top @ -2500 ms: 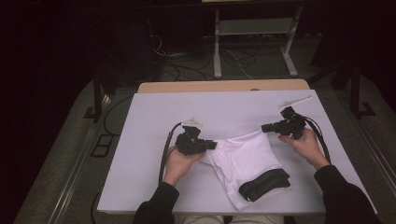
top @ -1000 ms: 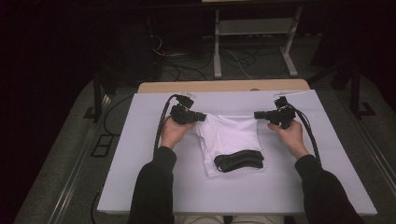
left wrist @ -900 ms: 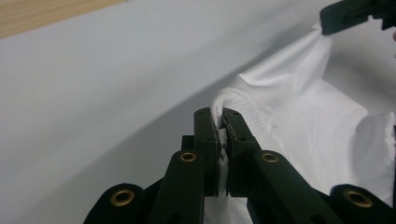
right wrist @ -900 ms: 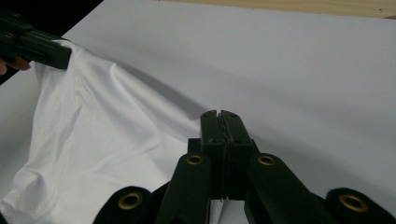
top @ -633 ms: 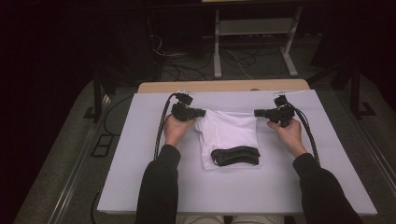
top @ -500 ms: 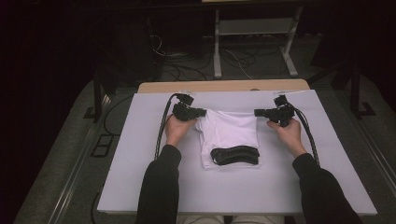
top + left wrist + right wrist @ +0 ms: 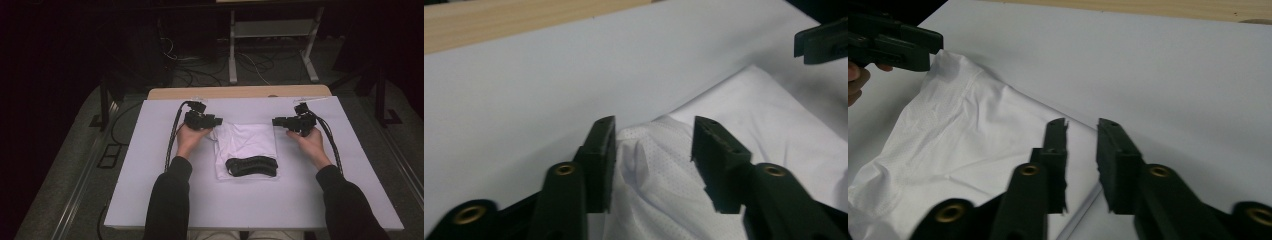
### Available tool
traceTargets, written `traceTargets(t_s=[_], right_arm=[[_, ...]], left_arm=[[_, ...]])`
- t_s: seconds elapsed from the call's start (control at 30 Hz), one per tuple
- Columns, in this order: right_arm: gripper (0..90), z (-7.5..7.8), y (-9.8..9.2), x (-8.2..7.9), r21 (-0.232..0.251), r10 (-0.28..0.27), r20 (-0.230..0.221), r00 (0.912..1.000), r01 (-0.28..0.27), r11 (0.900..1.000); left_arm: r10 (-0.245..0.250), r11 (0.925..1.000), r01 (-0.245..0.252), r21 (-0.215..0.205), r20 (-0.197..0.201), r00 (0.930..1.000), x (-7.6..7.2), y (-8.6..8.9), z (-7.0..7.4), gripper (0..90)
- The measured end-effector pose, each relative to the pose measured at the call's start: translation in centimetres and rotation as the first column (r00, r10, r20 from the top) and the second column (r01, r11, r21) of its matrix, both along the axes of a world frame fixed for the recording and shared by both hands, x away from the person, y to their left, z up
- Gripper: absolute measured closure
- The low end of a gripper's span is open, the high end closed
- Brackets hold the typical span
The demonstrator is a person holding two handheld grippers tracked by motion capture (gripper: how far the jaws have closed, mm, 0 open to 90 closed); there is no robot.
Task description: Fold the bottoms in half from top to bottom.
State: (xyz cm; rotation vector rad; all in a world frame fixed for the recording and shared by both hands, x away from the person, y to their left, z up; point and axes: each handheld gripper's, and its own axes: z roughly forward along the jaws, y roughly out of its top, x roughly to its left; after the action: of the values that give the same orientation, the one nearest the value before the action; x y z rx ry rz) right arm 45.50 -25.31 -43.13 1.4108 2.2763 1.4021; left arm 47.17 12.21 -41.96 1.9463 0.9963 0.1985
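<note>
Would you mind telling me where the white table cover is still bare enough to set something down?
Bare patches: the near strip of the table cover between the sleeves, and both outer sides beyond the cables. Crowded: the middle, where the folded white garment lies between the left gripper and the right gripper.

— What's the person wearing?
— Dark long sleeves [image 7: 170, 200]. Each hand holds a black gripper: left gripper [image 7: 216, 121], right gripper [image 7: 276, 121].
— Details?
— Brass-ringed screw holes on black jaws; black cables [image 7: 172, 140] trail toward six o'clock.
</note>
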Motion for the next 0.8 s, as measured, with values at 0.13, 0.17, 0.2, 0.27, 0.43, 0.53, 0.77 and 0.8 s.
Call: traceTargets(t_s=[0.13,0.17,0.2,0.27,0.43,0.53,0.77,0.8], right_arm=[[44.7,0.7,-0.3,-0.5,0.007,0.018,0.003,0.9998,-0.018,1.0],[40.7,0.9,-0.4,-0.6,0.008,0.021,0.002,0.9998,-0.021,1.0],[36.4,1.1,-0.5,-0.8,0.012,0.02,0.003,0.9998,-0.02,1.0],[25.5,1.3,-0.7,-1.4,0.027,0.014,0.011,0.9998,-0.014,1.0],[4.4,1.6,-1.1,-2.7,0.05,0.023,0.014,0.9996,-0.023,0.998],[0.0,1.9,-1.1,-3.5,0.032,0.02,0.018,0.9996,-0.02,0.999],[0.0,2.3,-1.2,-5.5,0.01,0.03,0.034,0.999,-0.03,0.999],[0.0,2.2,-1.3,-5.8,0.014,0.034,0.033,0.9989,-0.034,0.999]], left_arm=[[-0.009,0.9977,0.01,-0.067,0.011,0.9999,-0.7,1.0,0.7,30.7],[-0.011,0.9973,0.012,-0.072,0.01,0.9999,-0.8,1.3,0.9,26.7],[-0.014,0.997,0.015,-0.076,0.007,0.9999,-1.0,1.4,1.0,21.5],[-0.022,0.9971,0.022,-0.072,0.003,0.9997,-1.3,1.6,1.4,11.5],[-0.044,0.9955,0.043,-0.085,-0.013,0.999,-2.1,1.9,1.8,0.0],[-0.057,0.9951,0.056,-0.081,-0.01,0.9983,-2.9,2.0,1.9,0.0],[-0.07,0.9939,0.072,-0.084,0.026,0.9972,-5.1,2.7,2.5,0.0],[-0.066,0.9941,0.068,-0.085,0.034,0.9973,-5.4,2.8,2.6,0.0]])
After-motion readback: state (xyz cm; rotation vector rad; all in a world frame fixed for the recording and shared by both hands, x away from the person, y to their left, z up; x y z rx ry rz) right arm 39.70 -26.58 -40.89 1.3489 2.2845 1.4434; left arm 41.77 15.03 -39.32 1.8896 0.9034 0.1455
